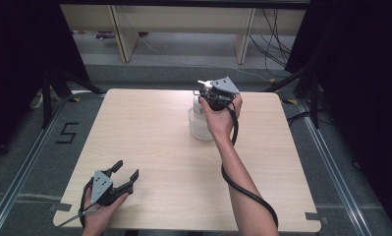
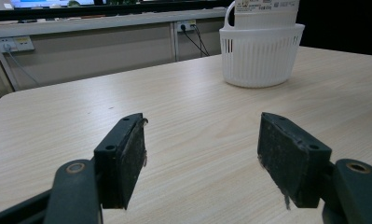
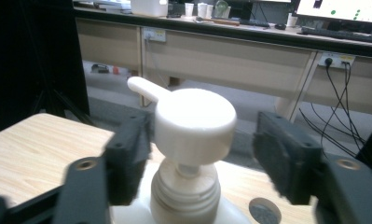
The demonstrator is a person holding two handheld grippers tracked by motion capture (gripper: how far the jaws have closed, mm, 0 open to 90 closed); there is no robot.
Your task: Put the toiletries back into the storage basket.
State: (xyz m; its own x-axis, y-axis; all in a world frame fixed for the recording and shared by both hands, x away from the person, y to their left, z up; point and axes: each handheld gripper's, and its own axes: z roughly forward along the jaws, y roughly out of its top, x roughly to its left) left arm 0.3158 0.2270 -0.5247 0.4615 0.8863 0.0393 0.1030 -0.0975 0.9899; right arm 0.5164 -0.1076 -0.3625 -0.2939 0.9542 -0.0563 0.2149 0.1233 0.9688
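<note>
A white pump bottle (image 1: pixel 199 104) stands upright in a white slotted basket (image 1: pixel 201 129) at the back middle of the wooden table (image 1: pixel 149 128). My right gripper (image 1: pixel 207 94) hovers at the bottle's top. In the right gripper view its jaws stand on either side of the round pump head (image 3: pixel 195 123), with a gap on the right side, so the right gripper (image 3: pixel 202 129) is open. My left gripper (image 1: pixel 126 169) rests low near the front left edge, open with nothing between its pads (image 2: pixel 127 158). It looks across the table at the basket (image 2: pixel 260 56) and bottle (image 2: pixel 265 11).
The right gripper's black cable (image 1: pixel 242 189) trails along the forearm over the table's front right. Black stand legs (image 1: pixel 53 88) flank the table on the floor. A taped "5" (image 1: pixel 66 132) marks the floor at left. Desks and wall cables (image 1: pixel 272 39) lie beyond.
</note>
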